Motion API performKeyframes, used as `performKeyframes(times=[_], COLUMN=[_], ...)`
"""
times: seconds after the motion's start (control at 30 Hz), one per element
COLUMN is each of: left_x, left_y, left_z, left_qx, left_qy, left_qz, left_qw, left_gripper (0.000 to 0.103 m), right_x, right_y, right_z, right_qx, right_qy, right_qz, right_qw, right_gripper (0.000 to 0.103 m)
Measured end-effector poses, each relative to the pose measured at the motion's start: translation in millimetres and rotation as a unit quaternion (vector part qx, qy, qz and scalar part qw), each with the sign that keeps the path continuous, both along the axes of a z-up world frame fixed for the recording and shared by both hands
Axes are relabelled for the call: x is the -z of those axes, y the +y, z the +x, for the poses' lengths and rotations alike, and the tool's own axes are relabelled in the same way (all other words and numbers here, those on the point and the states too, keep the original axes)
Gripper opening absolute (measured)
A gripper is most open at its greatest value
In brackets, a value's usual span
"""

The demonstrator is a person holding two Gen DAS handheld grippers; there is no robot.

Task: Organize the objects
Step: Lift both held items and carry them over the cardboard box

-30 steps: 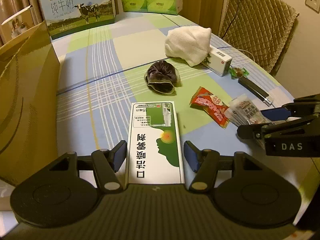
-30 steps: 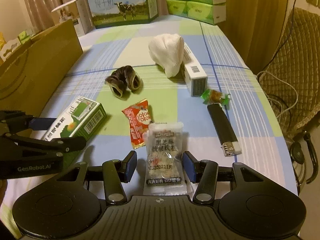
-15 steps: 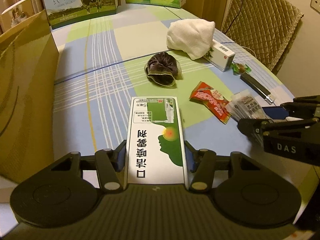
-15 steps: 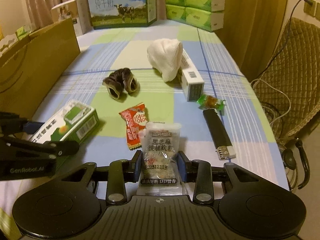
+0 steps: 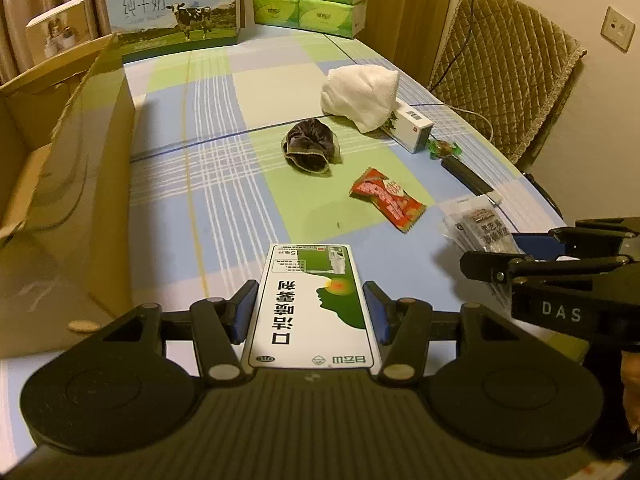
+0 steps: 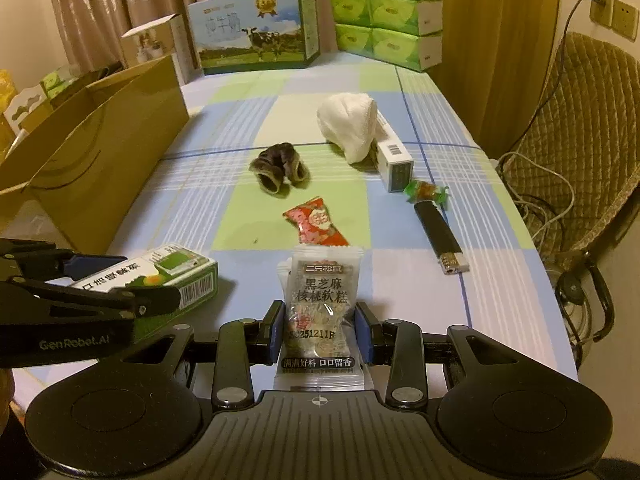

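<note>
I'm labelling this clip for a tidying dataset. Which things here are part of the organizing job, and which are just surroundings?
Part of the job:
green-and-white box, gripped by the left gripper
clear snack packet, gripped by the right gripper
red snack packet
dark scrunchie
white cloth
lighter
cardboard box, probably the container

Surroundings:
milk carton
tissue packs
chair

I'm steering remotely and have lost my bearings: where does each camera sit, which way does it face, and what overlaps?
Left wrist: on the left gripper, looking down along the table; its pads clamp the green-and-white medicine box; the right gripper enters at the right edge.
Right wrist: on the right gripper, same heading; its pads clamp the clear snack packet; the left gripper enters at the left edge.
Shared: red candy wrapper, dark scrunchie, white towel, cardboard box, milk carton.
</note>
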State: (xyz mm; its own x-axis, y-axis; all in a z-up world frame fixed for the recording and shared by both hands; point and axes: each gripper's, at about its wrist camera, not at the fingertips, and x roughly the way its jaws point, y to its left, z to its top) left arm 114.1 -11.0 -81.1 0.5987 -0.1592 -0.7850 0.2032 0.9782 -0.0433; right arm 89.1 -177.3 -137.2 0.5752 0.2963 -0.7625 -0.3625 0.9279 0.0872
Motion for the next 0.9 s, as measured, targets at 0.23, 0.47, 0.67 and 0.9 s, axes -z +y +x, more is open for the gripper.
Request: performKeyframes(times=[0.23, 0.47, 0.67, 0.9], left_x=[14, 31, 35, 4], left_y=[2, -1, -3, 10], left_z=[-10, 1, 4, -9], left_qx=[0.005, 0.011, 0.008, -0.013], left_qy=[0.018, 0.028, 0.030, 0.006], left_qz=[0.006, 0.008, 0.012, -0.004], left_qw=[0.9998, 0.9995, 0.9994, 0.9999], left_gripper=[0.051, 0.051, 0.051, 0.050], right_x=[-1, 2, 0, -20], right_y=[1, -3, -2, 2], right_z=[-7, -1, 0, -9], right_qx=[0.001, 0.011, 0.008, 0.005], right_qy=[0.001, 0.009, 0.005, -0.013], right_qz=[-0.001, 0.003, 0.004, 0.014], right_qw=[1.000, 1.000, 1.000, 1.000], right_gripper=[0.034, 0.034, 0.034, 0.034])
